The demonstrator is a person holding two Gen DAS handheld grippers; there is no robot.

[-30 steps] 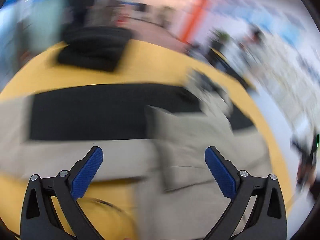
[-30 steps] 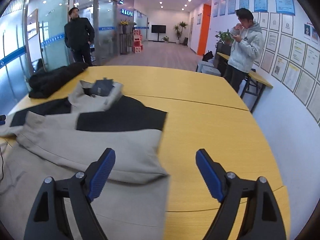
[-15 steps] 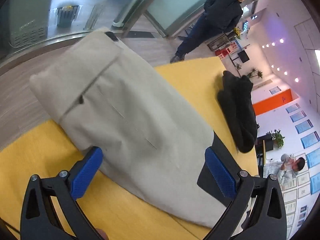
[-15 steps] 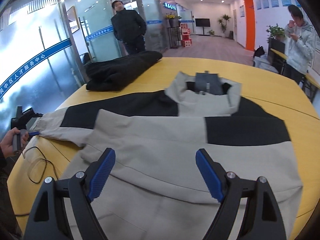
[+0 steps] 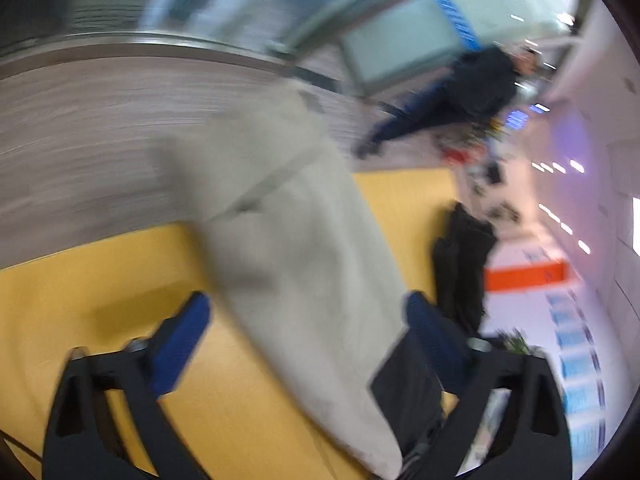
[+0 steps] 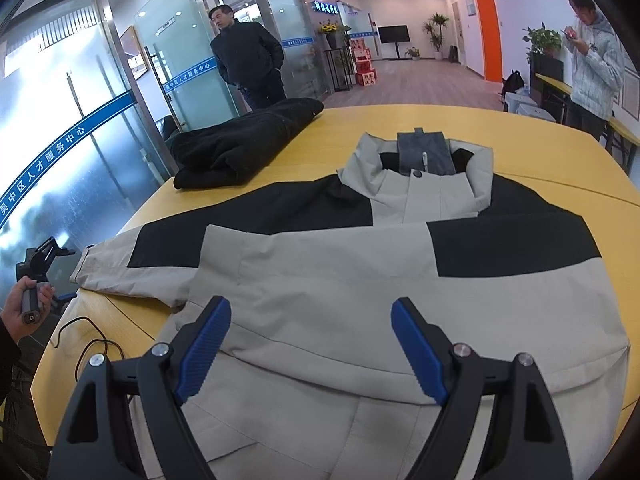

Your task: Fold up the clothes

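A beige and black jacket (image 6: 360, 280) lies spread on the yellow table (image 6: 460, 124), collar at the far side, one sleeve folded across its chest. Its other sleeve (image 6: 120, 268) stretches left to the table edge. My right gripper (image 6: 310, 344) hovers open over the jacket's lower front, holding nothing. In the blurred left wrist view the beige sleeve (image 5: 296, 248) runs between the fingers of my left gripper (image 5: 306, 332), which is open, its cuff hanging past the table edge. The left gripper also shows at the far left of the right wrist view, held in a hand (image 6: 24, 312).
A folded black garment (image 6: 244, 148) lies at the table's far left corner, also in the left wrist view (image 5: 460, 264). A thin black cable (image 6: 88, 348) loops on the table near the left edge. A person in dark clothes (image 6: 248, 64) stands by glass doors; another person (image 6: 592, 72) stands at right.
The left gripper swung from over the jacket's body to the sleeve end at the table edge and is still moving. The right gripper turned left and came over the jacket's lower front.
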